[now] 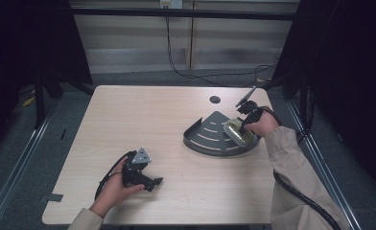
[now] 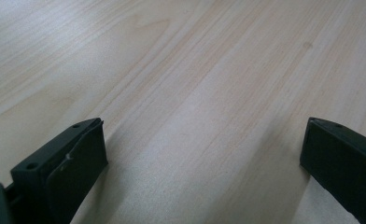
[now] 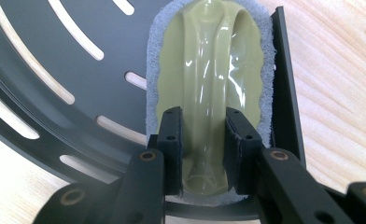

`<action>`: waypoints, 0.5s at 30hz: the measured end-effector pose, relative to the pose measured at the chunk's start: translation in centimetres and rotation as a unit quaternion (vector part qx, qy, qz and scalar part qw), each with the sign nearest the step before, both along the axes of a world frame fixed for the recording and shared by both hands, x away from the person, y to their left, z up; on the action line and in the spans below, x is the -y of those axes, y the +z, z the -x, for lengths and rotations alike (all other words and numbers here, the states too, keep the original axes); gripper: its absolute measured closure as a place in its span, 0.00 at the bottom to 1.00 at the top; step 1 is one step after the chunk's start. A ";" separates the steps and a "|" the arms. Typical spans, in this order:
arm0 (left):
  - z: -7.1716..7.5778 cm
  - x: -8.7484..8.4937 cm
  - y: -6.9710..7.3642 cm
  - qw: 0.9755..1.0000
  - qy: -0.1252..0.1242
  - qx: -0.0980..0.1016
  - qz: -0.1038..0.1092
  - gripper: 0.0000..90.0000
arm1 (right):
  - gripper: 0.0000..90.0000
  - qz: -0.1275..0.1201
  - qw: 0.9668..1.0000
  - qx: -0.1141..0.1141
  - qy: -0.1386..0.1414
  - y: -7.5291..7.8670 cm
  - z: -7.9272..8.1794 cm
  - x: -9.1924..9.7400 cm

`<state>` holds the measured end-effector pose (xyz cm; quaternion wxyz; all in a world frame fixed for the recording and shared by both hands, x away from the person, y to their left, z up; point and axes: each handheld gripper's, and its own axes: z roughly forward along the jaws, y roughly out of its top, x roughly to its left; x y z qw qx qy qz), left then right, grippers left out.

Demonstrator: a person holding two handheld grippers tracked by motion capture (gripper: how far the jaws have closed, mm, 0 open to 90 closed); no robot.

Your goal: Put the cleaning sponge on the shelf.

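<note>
The big wood table (image 1: 143, 120) holds a dark slotted tray (image 1: 210, 136) at about 3 o'clock. In the tray lies a scrubber (image 3: 204, 65), soft underneath, with a slippery handle. The right gripper (image 3: 203, 149) pinches that handle. The left gripper (image 2: 200, 154) rests spread wide, holding nothing.

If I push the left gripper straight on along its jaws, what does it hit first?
Likely nothing but the table. The left gripper is open, with bare wood between and beyond its jaws. In the high view it points right, low over the table; the dark slotted rack sits farther off and seems off that line.
</note>
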<state>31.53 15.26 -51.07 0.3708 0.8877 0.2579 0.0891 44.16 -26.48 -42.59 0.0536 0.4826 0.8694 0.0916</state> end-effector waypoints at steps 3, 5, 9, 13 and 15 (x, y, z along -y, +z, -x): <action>0.0 0.0 0.0 1.000 0.000 0.000 0.000 0.00 | 0.79 0.001 1.000 0.000 0.001 -0.1 0.0 0.1; 0.0 0.0 0.0 1.000 0.000 0.000 0.000 0.00 | 0.78 0.001 1.000 0.000 0.001 -0.1 0.0 0.2; 0.0 0.0 0.0 1.000 0.000 0.000 0.000 0.00 | 0.78 0.005 1.000 0.003 0.004 -0.1 0.0 0.1; 0.0 0.0 0.0 1.000 0.000 0.000 0.000 0.00 | 0.78 0.010 1.000 0.006 0.005 -0.1 0.0 0.1; 0.0 0.0 0.0 1.000 0.000 0.000 0.000 0.00 | 0.78 0.012 1.000 0.008 0.005 -0.2 0.0 0.1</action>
